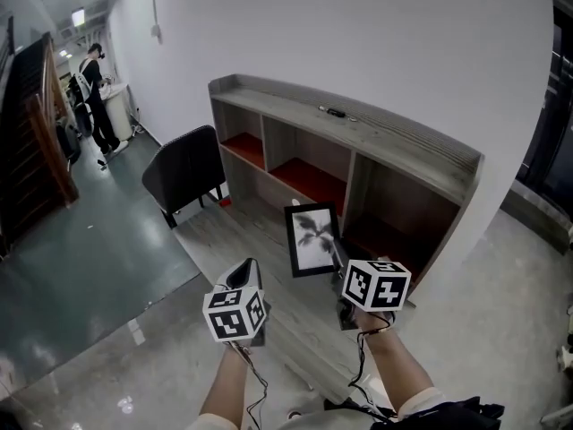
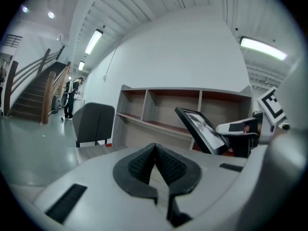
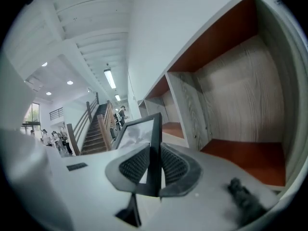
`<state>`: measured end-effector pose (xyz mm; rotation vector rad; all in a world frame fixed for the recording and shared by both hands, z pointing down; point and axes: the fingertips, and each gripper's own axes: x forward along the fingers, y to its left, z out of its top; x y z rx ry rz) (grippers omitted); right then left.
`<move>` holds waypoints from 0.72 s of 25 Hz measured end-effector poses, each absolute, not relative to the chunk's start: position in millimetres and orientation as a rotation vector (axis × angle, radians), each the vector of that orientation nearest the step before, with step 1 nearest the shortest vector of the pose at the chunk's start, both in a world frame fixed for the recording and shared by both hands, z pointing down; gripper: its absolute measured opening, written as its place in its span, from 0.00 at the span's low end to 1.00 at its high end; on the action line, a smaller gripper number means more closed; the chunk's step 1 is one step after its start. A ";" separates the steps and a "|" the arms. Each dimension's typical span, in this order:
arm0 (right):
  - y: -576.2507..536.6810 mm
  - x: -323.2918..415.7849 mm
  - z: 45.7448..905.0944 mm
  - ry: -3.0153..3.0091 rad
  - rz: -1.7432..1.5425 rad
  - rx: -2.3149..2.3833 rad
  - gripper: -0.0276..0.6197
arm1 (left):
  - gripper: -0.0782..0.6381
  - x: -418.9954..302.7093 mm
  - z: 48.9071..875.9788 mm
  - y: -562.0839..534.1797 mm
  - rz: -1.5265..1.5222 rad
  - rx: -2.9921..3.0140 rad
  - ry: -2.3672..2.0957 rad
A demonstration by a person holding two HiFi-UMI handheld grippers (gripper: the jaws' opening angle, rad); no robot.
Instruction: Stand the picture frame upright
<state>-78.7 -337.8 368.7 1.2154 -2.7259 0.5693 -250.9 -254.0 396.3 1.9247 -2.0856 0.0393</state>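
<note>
A white-walled room with a glossy grey floor holds a low wooden shelf unit [image 1: 385,146] against the wall, its open compartments lined in red. A black chair [image 1: 186,170] stands by the unit's far end. Beyond it, a person [image 1: 92,88] stands down the corridor, next to a staircase [image 2: 33,96].

The picture frame [image 1: 313,238] is off the floor, in front of the unit's nearest compartment. It is black-edged, with a grey plant print. The right tongs [image 1: 340,262] are clenched on it near its lower right corner. In the right gripper view the frame's thin edge [image 3: 155,129] runs straight up between the ribbed pads of the right tongs [image 3: 154,166]. The left tongs [image 1: 247,267] are closed on nothing and hover just left of the frame and lower. Their own view shows the pads of the left tongs [image 2: 155,153] pressed together, and the frame [image 2: 204,129] off to their right, leaning with its top edge tipped away from the shelf.

The frame's long axis is already close to vertical but slanted. The right hand alone carries it, so setting it down probably falls to that hand. It would have to bring the bottom edge level onto a surface. The left tongs are near enough to steady the free side. No view shows whether a stand is folded out behind the frame.
</note>
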 end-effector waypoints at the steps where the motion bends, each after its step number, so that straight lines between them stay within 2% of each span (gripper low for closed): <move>1: -337.2 -77.7 362.1 -2.734 0.557 1.225 0.17 | 0.13 -250.0 390.9 -255.3 0.039 1.939 -2.083; 18: -347.9 -64.1 244.6 -2.870 0.378 1.419 0.17 | 0.13 -250.8 277.8 -286.4 -0.060 2.118 -2.082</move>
